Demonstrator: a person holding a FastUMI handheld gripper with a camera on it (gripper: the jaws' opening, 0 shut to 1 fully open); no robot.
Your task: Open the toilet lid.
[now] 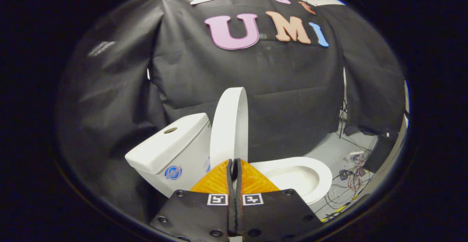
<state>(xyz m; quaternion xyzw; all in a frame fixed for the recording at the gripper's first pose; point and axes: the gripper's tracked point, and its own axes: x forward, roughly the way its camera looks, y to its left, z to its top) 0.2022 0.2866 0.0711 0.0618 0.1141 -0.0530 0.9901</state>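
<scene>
A white toilet stands ahead of me, seen from its side. Its lid (230,125) is raised nearly upright, edge-on to me, leaning toward the tank (172,143). The seat and open bowl (296,178) lie to the right of the lid. My gripper (234,162) has orange fingers (215,181) pressed together, shut with nothing between them. The fingertips sit just in front of the lid's lower edge; I cannot tell whether they touch it.
Black cloth walls close in behind and to the left of the toilet. On the grey floor to the right lie tangled cables and small electronics (351,178), beside a dark box (380,152).
</scene>
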